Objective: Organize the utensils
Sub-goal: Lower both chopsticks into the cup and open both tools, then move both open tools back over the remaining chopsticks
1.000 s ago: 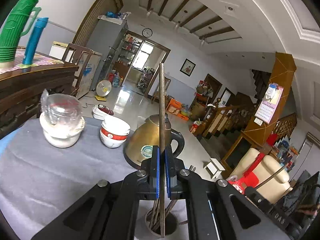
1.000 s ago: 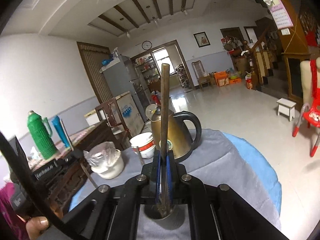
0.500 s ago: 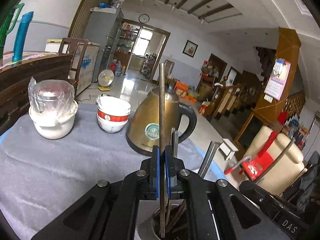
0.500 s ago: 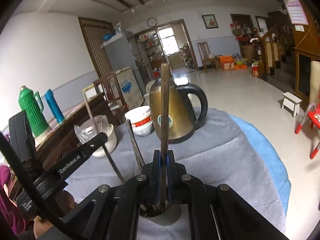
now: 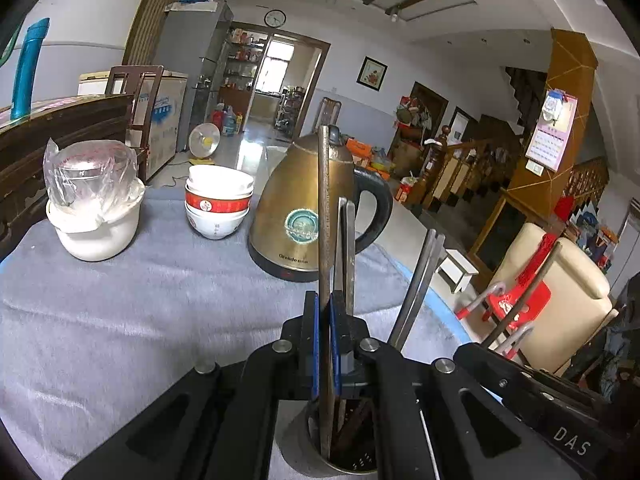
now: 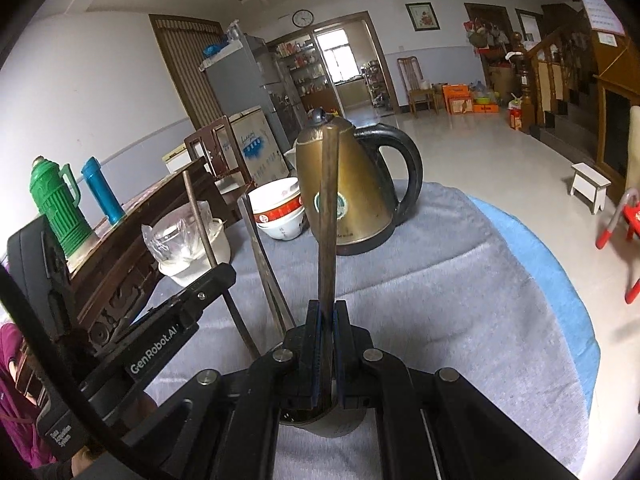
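Left wrist: my left gripper (image 5: 325, 344) jaws clamp a chopstick (image 5: 323, 216) upright, tip inside the holder (image 5: 340, 454), so it drops in | right gripper (image 6: 326, 346) likewise clamps its chopstick (image 6: 327, 216) over holder (image 6: 320, 424) on bench (image 6: 460, 280).

Grey cloth (image 5: 120, 312) over a round table, blue edge (image 6: 560, 280) showing at the rim. On it: brass kettle (image 5: 296, 208) w/ black handle, upright; stacked bowls (image 5: 218, 204), white w/ red band, just beside the kettle; white pot (image 5: 96, 224) w/ plastic wrap on top, further from the kettle than the bowls. Dark wood sideboard (image 6: 120, 256) next to the table holds a green thermos (image 6: 56, 204) & a blue flask (image 6: 100, 188). Beyond: grey fridge (image 6: 248, 80), wall clock (image 5: 275, 18), small fan (image 5: 204, 140) on floor, white stool (image 6: 590, 186), red chair (image 6: 628, 232), prob. plastic; stairs far side, blurred.
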The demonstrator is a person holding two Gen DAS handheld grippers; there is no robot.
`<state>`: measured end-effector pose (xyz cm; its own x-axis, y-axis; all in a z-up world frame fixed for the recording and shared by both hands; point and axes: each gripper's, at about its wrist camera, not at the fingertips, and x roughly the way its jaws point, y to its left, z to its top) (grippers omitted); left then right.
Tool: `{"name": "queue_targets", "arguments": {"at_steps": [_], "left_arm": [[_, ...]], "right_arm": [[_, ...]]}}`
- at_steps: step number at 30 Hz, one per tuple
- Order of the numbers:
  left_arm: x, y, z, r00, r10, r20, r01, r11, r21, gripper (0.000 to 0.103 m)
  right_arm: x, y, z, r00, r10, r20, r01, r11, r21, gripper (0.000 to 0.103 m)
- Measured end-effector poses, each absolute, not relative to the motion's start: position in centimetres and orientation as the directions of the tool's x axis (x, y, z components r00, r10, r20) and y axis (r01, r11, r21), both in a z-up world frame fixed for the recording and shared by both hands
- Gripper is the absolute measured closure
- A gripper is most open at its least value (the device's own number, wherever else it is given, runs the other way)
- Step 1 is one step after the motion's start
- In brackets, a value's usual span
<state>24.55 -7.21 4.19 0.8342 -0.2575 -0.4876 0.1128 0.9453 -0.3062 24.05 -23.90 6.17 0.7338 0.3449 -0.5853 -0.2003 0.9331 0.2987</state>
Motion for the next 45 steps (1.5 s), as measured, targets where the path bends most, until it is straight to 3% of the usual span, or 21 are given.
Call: {"name": "queue_targets", "arguments": {"at_steps": [14,16,19,21,22,26,31,40,45], "left_arm": [[23.3,-7.2,3.6,0.787,-0.266,-0.557,0.117,0.950,-0.289,0.096],[22.7,-6.6,4.2,0.791,-0.260,-0.554,0.110,0.951,-0.289,0.088],[21.4,-5.4,5.1,0.805,-0.250,-0.537,0.096,0.950,-0.298,0.067],[20.4,-4.5,5.7,0.815,-0.237,-0.528,0.085,0.952,-0.296,0.058],[19.9,-4.2,6.0,0.820,-0.230,-0.524,0.082,0.953,-0.291,0.057],[17.5,-2.0,6.3,0.823,-0.184,-0.537,0.042,0.963,-0.265,0.045],[15.2,0.6,4.2,0.782,-0.090,-0.617,-0.038,0.981,-0.192,0.031],[12.8,5.4,-3.5,0.631,0.015,-0.775,-0.176,0.976,-0.125,0.031],[12.3,7.3,-6.8,0.560,0.058,-0.826,-0.227,0.970,-0.086,0.031]], "right_arm": [[24.7,-23.7,5.4,0.692,0.341,-0.636,-0.165,0.933,0.320,0.095],[24.5,-23.8,5.8,0.698,0.327,-0.637,-0.150,0.937,0.317,0.094],[23.5,-24.2,6.7,0.719,0.307,-0.624,-0.134,0.941,0.310,0.075],[22.5,-24.5,7.5,0.739,0.297,-0.605,-0.124,0.942,0.312,0.038],[21.8,-24.7,7.9,0.752,0.295,-0.590,-0.123,0.941,0.314,0.036],[19.2,-24.8,8.9,0.775,0.283,-0.565,-0.124,0.945,0.302,0.036],[15.9,-23.7,7.3,0.746,0.314,-0.588,-0.148,0.938,0.314,0.036],[13.3,-19.6,-2.0,0.595,0.276,-0.755,-0.148,0.961,0.235,0.036],[13.8,-18.8,-4.5,0.559,0.249,-0.791,-0.140,0.968,0.206,0.036]]}}
